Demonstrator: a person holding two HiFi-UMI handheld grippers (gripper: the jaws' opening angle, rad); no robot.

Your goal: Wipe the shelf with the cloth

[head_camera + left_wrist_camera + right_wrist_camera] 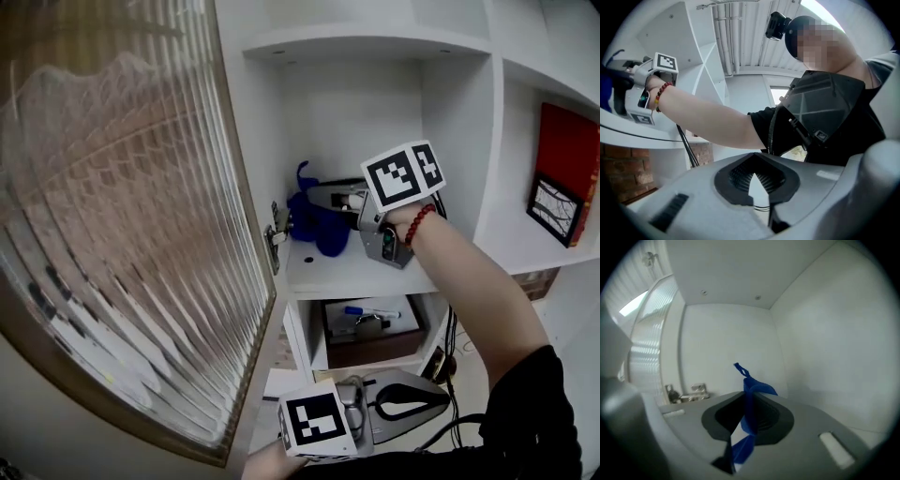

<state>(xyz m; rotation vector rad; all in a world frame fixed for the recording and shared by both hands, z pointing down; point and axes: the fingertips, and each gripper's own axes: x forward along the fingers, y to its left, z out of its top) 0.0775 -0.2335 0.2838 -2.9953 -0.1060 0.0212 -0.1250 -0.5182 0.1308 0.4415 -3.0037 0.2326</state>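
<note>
The right hand-held gripper (746, 404) is clamped on the blue cloth (314, 225), which hangs down onto the white shelf (361, 272), ready for wiping, while the left hand-held gripper (759, 190), jaws together and empty, hangs low, apparently to keep out of the way.

Indoor storage corner of a home or office; which of the two cannot be told. A white shelving unit (459, 141) of open compartments fills 12 to 3 o'clock, its ribbed glass door (122, 234) swung open at 9 o'clock. A red book (572, 159) and framed picture (555, 211) stand at 3 o'clock. Behind the person are a brick wall (623, 173) and slatted ceiling (740, 37).
</note>
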